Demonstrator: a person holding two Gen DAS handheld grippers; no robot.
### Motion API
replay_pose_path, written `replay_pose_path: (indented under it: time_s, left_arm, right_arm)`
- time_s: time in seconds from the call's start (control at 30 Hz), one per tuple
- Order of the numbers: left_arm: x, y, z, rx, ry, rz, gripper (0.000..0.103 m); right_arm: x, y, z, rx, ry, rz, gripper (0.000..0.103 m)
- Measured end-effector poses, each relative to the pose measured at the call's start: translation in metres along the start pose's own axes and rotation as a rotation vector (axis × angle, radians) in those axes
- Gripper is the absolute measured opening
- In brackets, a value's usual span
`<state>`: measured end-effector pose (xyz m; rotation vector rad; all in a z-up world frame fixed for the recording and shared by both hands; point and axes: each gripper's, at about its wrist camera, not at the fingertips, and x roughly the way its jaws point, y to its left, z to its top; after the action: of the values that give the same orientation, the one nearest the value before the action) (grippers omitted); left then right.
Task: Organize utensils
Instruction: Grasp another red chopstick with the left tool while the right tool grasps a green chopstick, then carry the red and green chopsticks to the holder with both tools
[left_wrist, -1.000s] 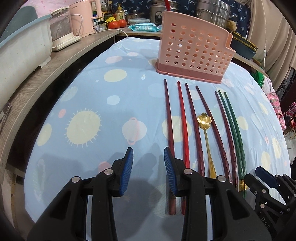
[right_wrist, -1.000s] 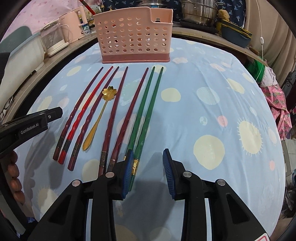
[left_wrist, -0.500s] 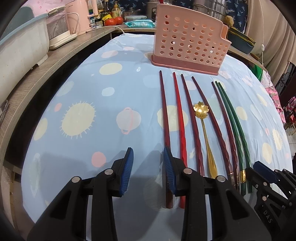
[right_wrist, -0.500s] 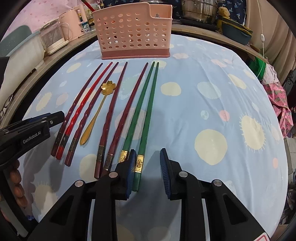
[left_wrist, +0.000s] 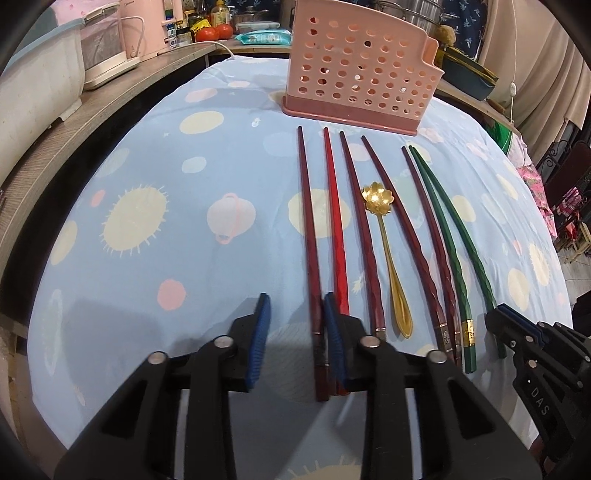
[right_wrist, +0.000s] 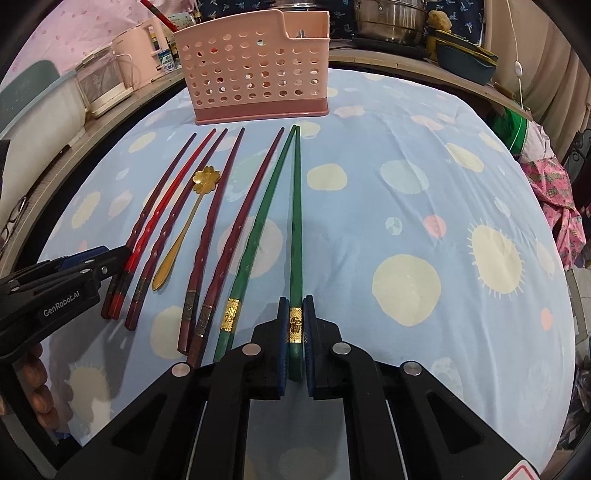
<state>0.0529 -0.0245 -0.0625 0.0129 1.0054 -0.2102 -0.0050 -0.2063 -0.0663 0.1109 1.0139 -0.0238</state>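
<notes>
Several chopsticks lie side by side on the blue spotted tablecloth (right_wrist: 424, 206) in front of a pink perforated utensil basket (right_wrist: 255, 70). A gold flower spoon (right_wrist: 184, 225) lies among the dark red ones. My right gripper (right_wrist: 295, 314) is shut on the rightmost green chopstick (right_wrist: 295, 221) at its gold band; the other green chopstick (right_wrist: 258, 229) lies beside it. My left gripper (left_wrist: 297, 317) is open, its jaws straddling the leftmost dark red chopstick (left_wrist: 308, 229), with the bright red one (left_wrist: 334, 221) under its right finger. The basket (left_wrist: 354, 74) and spoon (left_wrist: 384, 236) also show in the left wrist view.
A wooden counter (left_wrist: 92, 107) curves round the table's far and left sides, carrying a pink appliance (left_wrist: 144, 26), white containers, tomatoes and steel pots (right_wrist: 391, 16). A pink cloth (right_wrist: 557, 199) hangs at the right.
My right gripper moved onto the rightmost green chopstick and shut on it, shifting it away from its twin. My left gripper moved right to straddle the leftmost dark red chopstick.
</notes>
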Motion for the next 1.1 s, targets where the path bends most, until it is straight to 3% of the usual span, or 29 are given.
replay_pose_path:
  time_s: [0.07, 0.1, 0.37, 1.1]
  left_arm:
    - [-0.001, 0.002, -0.001, 0.000, 0.002, -0.004, 0.008]
    - [-0.001, 0.002, -0.001, -0.001, 0.005, -0.012, 0.007]
    - [-0.017, 0.007, 0.005, -0.016, -0.006, -0.041, 0.007]
    - [-0.116, 0.018, 0.120, -0.028, -0.342, -0.032, 0.007]
  right_arm:
    - [-0.001, -0.002, 0.000, 0.006, -0.003, 0.002, 0.007]
    - [-0.002, -0.002, 0.000, 0.008, -0.005, 0.003, 0.007]
    - [-0.019, -0.009, 0.012, 0.024, -0.056, 0.012, 0.007]
    - [-0.100, -0.033, 0.134, 0.054, -0.383, 0.038, 0.007]
